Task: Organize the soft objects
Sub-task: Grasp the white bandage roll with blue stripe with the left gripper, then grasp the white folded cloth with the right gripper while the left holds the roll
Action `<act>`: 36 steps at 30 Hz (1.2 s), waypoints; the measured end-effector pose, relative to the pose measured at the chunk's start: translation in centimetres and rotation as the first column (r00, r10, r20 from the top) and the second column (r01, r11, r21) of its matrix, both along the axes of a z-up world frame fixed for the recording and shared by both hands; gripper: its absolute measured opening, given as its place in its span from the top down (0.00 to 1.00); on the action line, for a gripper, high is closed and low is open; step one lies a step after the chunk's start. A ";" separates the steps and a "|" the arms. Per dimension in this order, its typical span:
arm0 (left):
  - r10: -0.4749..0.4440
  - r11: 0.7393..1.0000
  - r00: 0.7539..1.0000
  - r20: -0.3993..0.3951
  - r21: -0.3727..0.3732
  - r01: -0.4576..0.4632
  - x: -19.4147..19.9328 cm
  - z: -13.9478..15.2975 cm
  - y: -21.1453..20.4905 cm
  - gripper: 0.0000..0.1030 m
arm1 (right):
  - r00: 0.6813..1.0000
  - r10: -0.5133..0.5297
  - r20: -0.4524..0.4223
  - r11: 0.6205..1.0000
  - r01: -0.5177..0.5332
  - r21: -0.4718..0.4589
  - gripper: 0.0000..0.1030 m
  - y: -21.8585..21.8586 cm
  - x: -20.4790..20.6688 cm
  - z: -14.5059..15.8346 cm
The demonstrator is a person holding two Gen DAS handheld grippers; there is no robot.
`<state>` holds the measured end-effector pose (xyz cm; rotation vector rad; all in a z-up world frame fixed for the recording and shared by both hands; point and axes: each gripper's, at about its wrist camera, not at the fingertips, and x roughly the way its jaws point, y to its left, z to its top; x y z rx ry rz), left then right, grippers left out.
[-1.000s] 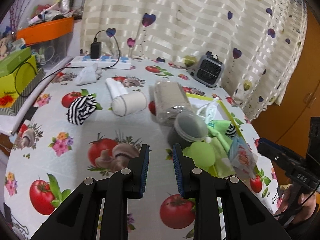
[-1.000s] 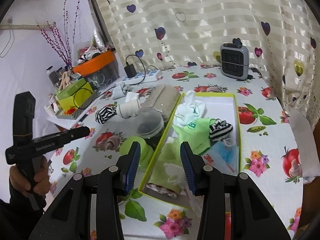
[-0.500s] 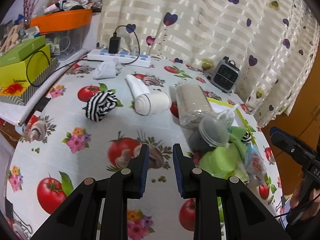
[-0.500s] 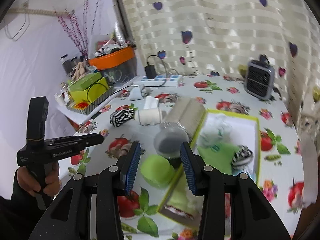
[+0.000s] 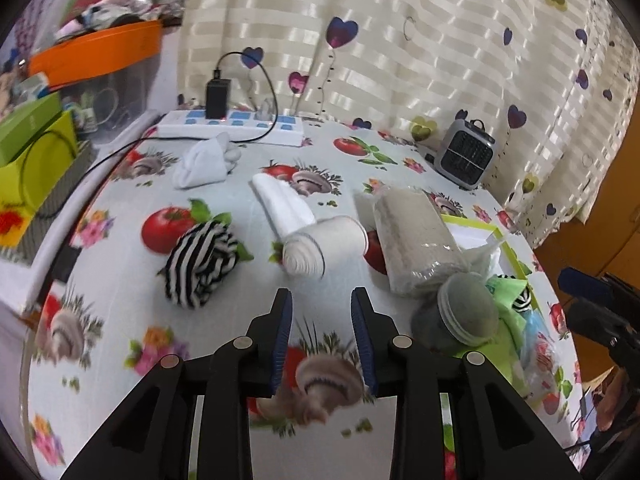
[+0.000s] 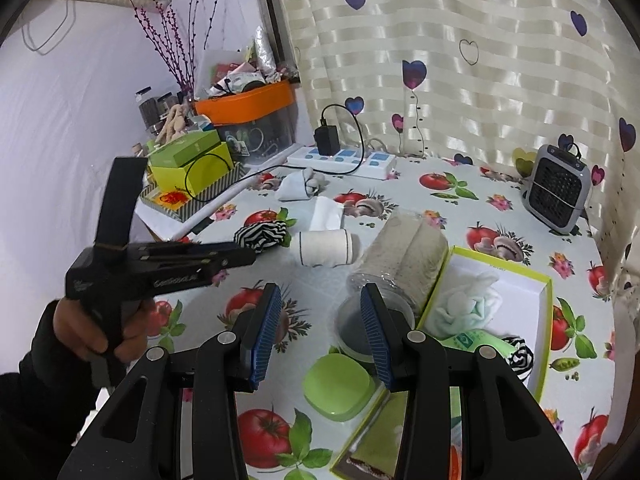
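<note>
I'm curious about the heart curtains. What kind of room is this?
Probably a lived-in room at home, not a lab: a heart-print curtain, a table under a tomato-print cloth, a power strip with a charger, and a small heater.

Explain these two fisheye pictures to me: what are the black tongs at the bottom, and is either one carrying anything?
Each picture comes from a camera on a hand-held gripper, looking along its two fingers. A person holds one in each hand.

The left hand-held gripper is empty; its jaws have just been opening. The right hand-held gripper is open and empty too.

On the tablecloth lie a striped sock bundle, a white sock roll, a wrapped towel and a green box already holding soft things.
</note>
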<state>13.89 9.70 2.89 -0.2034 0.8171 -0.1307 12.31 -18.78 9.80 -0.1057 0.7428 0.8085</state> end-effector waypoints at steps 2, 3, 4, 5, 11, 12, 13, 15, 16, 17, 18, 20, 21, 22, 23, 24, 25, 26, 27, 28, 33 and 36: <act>-0.015 1.000 1.000 -0.003 0.010 0.015 1.3 -0.3 0.0 0.71 | 1.000 -0.001 -0.008 1.000 0.001 -0.005 0.59 0.1 0.4 -0.3; -0.032 0.999 0.999 -0.002 0.016 0.032 2.0 -0.5 -0.1 0.71 | 1.000 -0.002 -0.012 1.000 0.002 -0.007 0.59 0.2 0.6 -0.4; -0.042 0.999 0.999 0.000 0.026 0.042 2.8 -0.6 -0.1 0.71 | 1.000 -0.004 -0.014 1.000 0.004 -0.008 0.59 0.2 0.7 -0.5; -0.049 0.998 0.999 0.003 0.031 0.049 3.2 -0.6 -0.1 0.71 | 1.000 -0.006 -0.016 1.000 0.006 -0.009 0.59 0.2 0.9 -0.5; -0.159 0.987 0.987 0.027 0.042 0.158 6.9 -1.1 -0.6 0.68 | 1.000 -0.019 -0.025 1.000 0.019 -0.021 0.59 0.3 2.0 -1.0; -0.182 0.982 0.983 0.018 0.046 0.181 7.8 -1.5 -0.8 0.68 | 0.999 -0.021 -0.027 1.000 0.021 -0.022 0.59 0.3 2.2 -1.1; -0.187 0.981 0.982 0.011 0.053 0.186 8.2 -1.8 -0.9 0.68 | 0.999 -0.023 -0.031 0.999 0.023 -0.023 0.58 0.4 2.5 -1.2; -0.215 0.974 0.976 -0.018 0.069 0.216 9.1 -2.9 -1.3 0.68 | 0.999 -0.026 -0.037 0.999 0.025 -0.024 0.58 0.4 2.8 -1.4; -0.223 0.972 0.975 -0.024 0.073 0.224 9.1 -3.2 -1.5 0.66 | 0.999 -0.026 -0.040 0.999 0.025 -0.024 0.59 0.5 3.0 -1.5; -0.240 0.967 0.970 -0.023 0.081 0.241 8.9 -3.5 -1.7 0.62 | 0.999 -0.026 -0.042 0.999 0.025 -0.025 0.58 0.4 3.1 -1.6; -0.253 0.964 0.967 -0.018 0.084 0.253 8.8 -3.6 -1.7 0.61 | 0.999 -0.027 -0.043 0.999 0.026 -0.027 0.58 0.4 3.3 -1.6; -0.269 0.959 0.963 -0.021 0.084 0.270 8.6 -3.9 -1.8 0.61 | 0.998 -0.031 -0.046 0.999 0.029 -0.030 0.58 0.5 3.7 -1.8; -0.273 0.958 0.962 -0.023 0.084 0.274 8.5 -3.9 -1.8 0.60 | 0.998 -0.034 -0.049 0.999 0.032 -0.032 0.59 0.5 3.9 -1.9; -0.276 0.957 0.961 -0.024 0.084 0.277 8.5 -3.9 -1.9 0.59 | 0.998 -0.035 -0.050 0.999 0.033 -0.032 0.59 0.6 4.0 -2.0; -0.285 0.954 0.958 -0.028 0.087 0.287 8.6 -3.9 -2.1 0.57 | 0.998 -0.035 -0.052 0.999 0.033 -0.032 0.58 0.7 4.1 -2.1; -0.291 0.952 0.956 -0.031 0.095 0.292 8.7 -3.9 -2.3 0.57 | 0.998 -0.034 -0.053 0.999 0.032 -0.031 0.58 0.7 4.3 -2.1; -0.292 0.950 0.956 -0.036 0.106 0.295 8.9 -4.0 -2.5 0.55 | 0.998 -0.032 -0.054 0.999 0.030 -0.032 0.58 0.8 4.4 -2.2; -0.294 0.948 0.955 -0.041 0.112 0.297 9.1 -4.0 -2.6 0.54 | 0.998 -0.031 -0.055 0.999 0.029 -0.033 0.58 0.9 4.5 -2.2; -0.298 0.946 0.953 -0.048 0.120 0.301 9.4 -4.2 -2.9 0.54 | 0.998 -0.031 -0.057 0.999 0.029 -0.032 0.58 1.0 4.5 -2.3; -0.295 0.945 0.954 -0.055 0.128 0.299 9.6 -4.4 -3.2 0.53 | 0.998 -0.031 -0.058 0.999 0.029 -0.033 0.58 1.1 4.6 -2.3; -0.267 0.950 0.958 -0.105 0.136 0.280 10.0 -5.7 -3.8 0.57 | 0.998 -0.036 -0.058 0.998 0.033 -0.047 0.58 1.3 5.1 -2.3; -0.251 0.959 0.965 -0.078 0.115 0.259 9.0 -5.9 -3.4 0.59 | 0.998 -0.039 -0.059 0.998 0.035 -0.058 0.58 1.5 5.6 -2.2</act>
